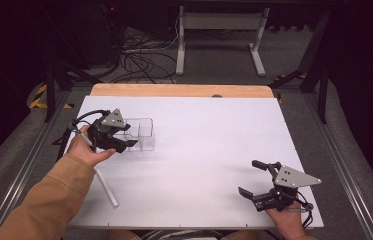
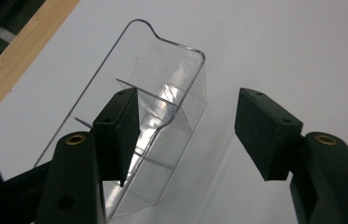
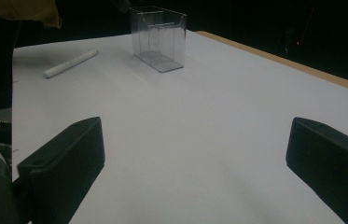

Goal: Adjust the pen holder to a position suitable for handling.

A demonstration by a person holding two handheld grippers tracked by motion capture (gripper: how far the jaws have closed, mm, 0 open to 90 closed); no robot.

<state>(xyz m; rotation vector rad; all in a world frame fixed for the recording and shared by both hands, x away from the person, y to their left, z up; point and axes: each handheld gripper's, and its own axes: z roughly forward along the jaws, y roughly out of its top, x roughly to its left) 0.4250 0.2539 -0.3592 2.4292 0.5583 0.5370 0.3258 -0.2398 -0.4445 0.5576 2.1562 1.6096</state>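
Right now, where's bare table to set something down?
Widest free patch: mid-table, between the clear box and the right tongs. The far-right stretch up to the wooden edge is bare too. Crowded at left: left tongs straddle the box wall, white pen lies near the front-left edge.

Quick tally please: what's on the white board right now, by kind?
Clear holder: 1
White pen: 1
Total: 2

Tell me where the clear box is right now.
In the high view the clear box stands on the left part of the white table, right at the left gripper, with a white pen nearer the person.
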